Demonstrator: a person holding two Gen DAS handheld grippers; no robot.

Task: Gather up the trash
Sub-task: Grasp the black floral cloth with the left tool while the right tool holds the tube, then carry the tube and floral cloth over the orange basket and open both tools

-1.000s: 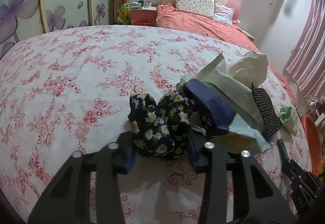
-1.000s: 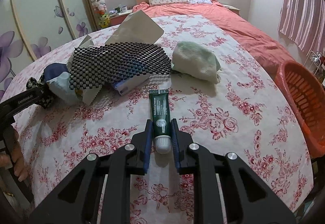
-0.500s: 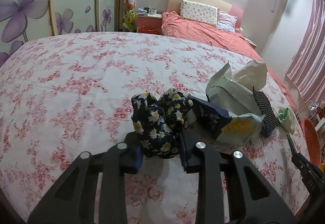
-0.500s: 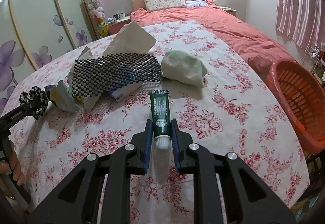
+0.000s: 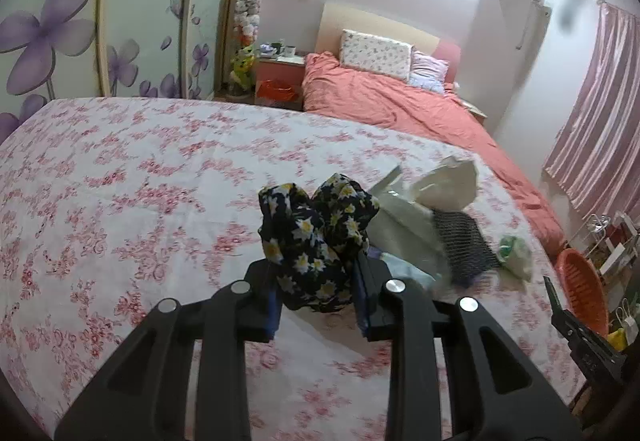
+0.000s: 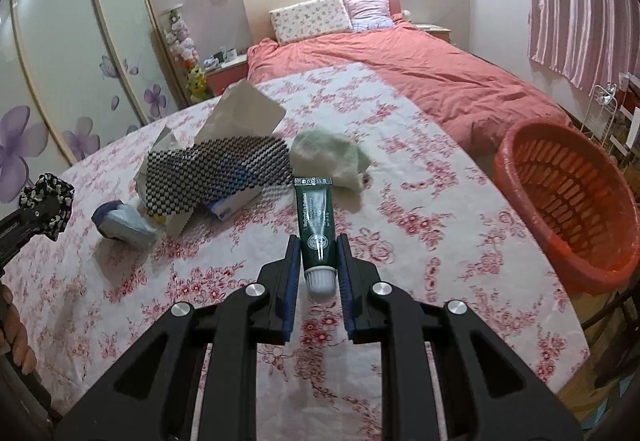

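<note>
Above the floral tabletop (image 6: 420, 209), the left gripper (image 5: 316, 293) clamps a daisy-print scrunchie (image 5: 316, 237). The right gripper (image 6: 318, 261) fingers clamp a green tube (image 6: 316, 217), orange basket (image 6: 568, 201) at right.

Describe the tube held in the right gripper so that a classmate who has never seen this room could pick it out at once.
On the floral-clothed table beside the orange basket, find the right gripper. Its jaws clamp a dark green tube with a white cap, the only tube among soft cloths and wrappers.

Dark green tube (image 6: 316, 219), black daisy-print scrunchie (image 5: 318, 241), red-flowered white tablecloth (image 6: 420, 201), orange basket (image 6: 568, 201), black checked mesh (image 6: 216, 171)
</note>
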